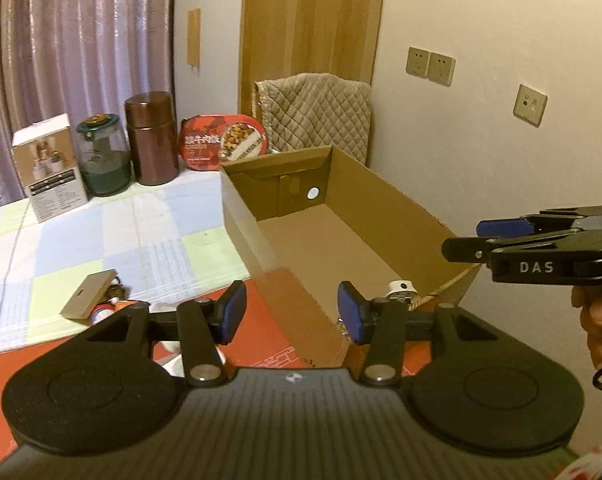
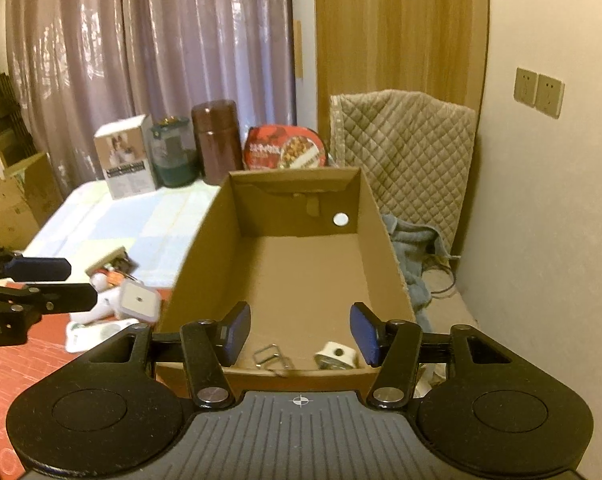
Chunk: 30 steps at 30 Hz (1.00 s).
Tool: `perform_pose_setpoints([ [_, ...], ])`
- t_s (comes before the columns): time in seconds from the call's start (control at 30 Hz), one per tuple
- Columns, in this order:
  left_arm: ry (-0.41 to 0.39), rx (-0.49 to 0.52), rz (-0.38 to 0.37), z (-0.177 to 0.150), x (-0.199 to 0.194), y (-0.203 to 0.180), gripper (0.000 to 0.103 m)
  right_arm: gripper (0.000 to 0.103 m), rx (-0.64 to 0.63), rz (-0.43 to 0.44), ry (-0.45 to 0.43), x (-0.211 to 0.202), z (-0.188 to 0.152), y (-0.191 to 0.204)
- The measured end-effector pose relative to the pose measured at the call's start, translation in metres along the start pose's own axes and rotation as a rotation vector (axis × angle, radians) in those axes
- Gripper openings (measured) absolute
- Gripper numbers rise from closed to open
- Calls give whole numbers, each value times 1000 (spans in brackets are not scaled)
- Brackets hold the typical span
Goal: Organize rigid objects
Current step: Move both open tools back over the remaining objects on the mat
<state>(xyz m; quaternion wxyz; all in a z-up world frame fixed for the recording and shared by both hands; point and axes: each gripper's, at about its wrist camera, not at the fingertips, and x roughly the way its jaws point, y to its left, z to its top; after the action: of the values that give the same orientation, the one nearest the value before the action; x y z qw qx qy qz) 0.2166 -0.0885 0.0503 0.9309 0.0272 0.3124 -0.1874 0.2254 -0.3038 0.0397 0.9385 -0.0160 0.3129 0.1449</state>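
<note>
Both grippers, left (image 1: 292, 312) and right (image 2: 300, 334), are held open (nothing gripped). The clutter (image 2: 113, 276) at ten o'clock of the box (image 2: 301, 264) could be scattered if clipped.

Brown cardboard box (image 2: 301, 264); pastel checked tablecloth (image 1: 113, 232); purple curtain (image 1: 77, 40).

Open brown cardboard box (image 2: 301, 264), long side running away; inside at near end a white round piece (image 2: 337, 355) & wire clip (image 2: 270, 356). Left of box: small items pile (image 2: 117, 300) w/ tan block (image 1: 88, 294) on tabletop
</note>
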Motion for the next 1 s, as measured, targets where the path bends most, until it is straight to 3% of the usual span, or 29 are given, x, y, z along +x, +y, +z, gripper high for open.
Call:
perform_pose_setpoints([
  [0.37,-36,-63,68,-11,-63,32,49,55,-30,51,-50,-41,9,58],
  [0.7,-44,-118,163,-31,-103,76,51,60,-55,136,-52,-46,2,106],
  [1.0,-32,-165,241,-55,-121,108,59,76,-63,165,-60,-44,-17,127],
])
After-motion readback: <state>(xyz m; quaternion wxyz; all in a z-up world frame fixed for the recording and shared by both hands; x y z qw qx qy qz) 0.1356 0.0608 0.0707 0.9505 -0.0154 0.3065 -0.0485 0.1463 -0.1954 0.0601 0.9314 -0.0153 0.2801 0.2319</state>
